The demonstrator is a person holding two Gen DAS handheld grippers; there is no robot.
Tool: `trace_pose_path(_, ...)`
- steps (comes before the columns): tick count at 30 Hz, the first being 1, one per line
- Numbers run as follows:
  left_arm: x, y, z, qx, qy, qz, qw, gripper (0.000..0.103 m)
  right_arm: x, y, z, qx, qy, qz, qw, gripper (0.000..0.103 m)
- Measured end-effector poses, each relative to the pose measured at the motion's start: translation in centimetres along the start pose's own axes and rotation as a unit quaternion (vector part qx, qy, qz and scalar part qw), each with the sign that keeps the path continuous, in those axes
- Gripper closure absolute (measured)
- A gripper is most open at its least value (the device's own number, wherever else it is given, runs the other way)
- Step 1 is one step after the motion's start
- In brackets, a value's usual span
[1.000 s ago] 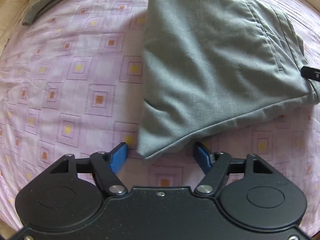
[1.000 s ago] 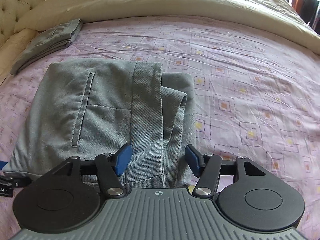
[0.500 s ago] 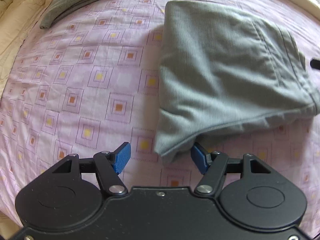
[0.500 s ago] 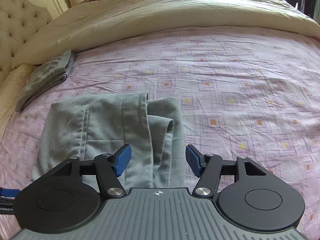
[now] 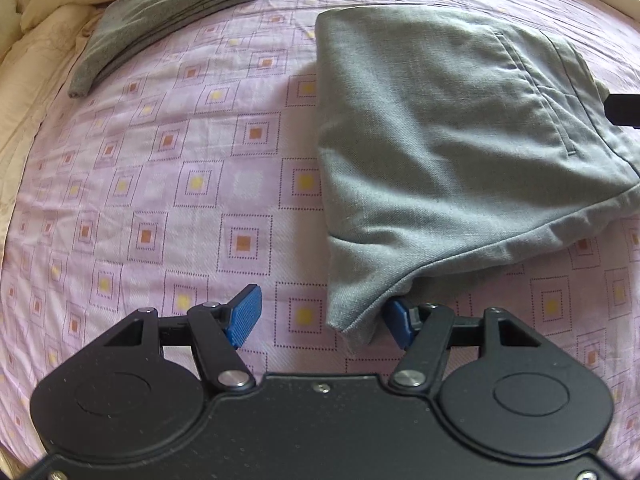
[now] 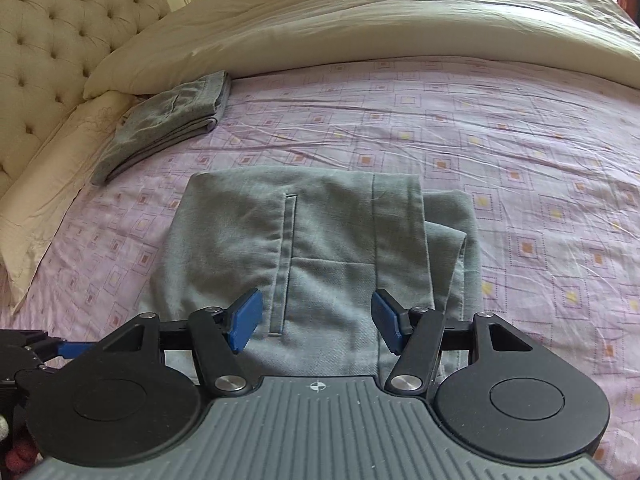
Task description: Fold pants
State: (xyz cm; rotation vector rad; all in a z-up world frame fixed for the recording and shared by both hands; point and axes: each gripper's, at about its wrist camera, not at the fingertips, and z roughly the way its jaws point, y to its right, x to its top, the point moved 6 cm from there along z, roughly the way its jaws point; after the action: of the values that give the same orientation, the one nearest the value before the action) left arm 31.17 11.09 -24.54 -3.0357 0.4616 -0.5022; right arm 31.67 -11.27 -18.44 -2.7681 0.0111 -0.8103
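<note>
Folded pants corner between wide left tool pads, seemingly untouched; right tool wide above.

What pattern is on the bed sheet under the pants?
The bed sheet is pale pink-lilac with dotted nested squares, orange or yellow at their centres; clearest in the left wrist view.

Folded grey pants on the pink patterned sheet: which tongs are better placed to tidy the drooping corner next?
Probably left. The left tongs stand open with the drooping corner of the folded grey pants between their pads. The right tongs, also open, sit over the flat pocket area, away from that corner.
</note>
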Motion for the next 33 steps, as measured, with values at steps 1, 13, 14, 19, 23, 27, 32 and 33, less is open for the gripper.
trace_pose_path(1,0.0,0.2,0.1,0.001,0.004,0.007,1.0,0.036,-0.1,-0.3,-0.2,0.001,-0.001,-0.002,1.0,0.044)
trace_pose_path(13,-3.6,2.1,-0.8,-0.011,0.01,-0.064,0.9978,0.087,-1.5,-4.6,-0.5,0.013,-0.016,-0.026,0.999,0.045)
trace_pose_path(14,-3.9,2.0,-0.9,-0.017,0.002,-0.073,0.9972,0.087,-1.6,-4.7,-0.5,0.013,-0.016,-0.024,1.0,0.045)
trace_pose_path(19,-4.4,0.8,-2.9,-0.032,-0.006,-0.06,0.9977,0.08,-1.3,-3.0,-0.7,-0.017,-0.004,-0.013,1.0,0.044)
trace_pose_path(23,-1.7,-1.2,-6.1,-0.043,0.05,-0.068,0.9955,0.052,-0.7,1.4,-0.5,-0.062,0.009,0.031,0.998,0.044)
trace_pose_path(27,2.6,-2.5,-5.6,-0.057,0.078,-0.101,0.9902,0.035,-0.5,5.9,0.5,-0.089,0.004,0.078,0.993,0.043)
trace_pose_path(32,6.5,-2.1,-1.1,-0.081,0.038,-0.11,0.9899,0.035,-0.4,9.3,2.0,-0.072,-0.009,0.11,0.991,0.037)
trace_pose_path(33,6.8,-1.9,0.1,-0.087,0.028,-0.105,0.9902,0.035,-0.4,9.7,2.4,-0.065,-0.012,0.117,0.991,0.037)
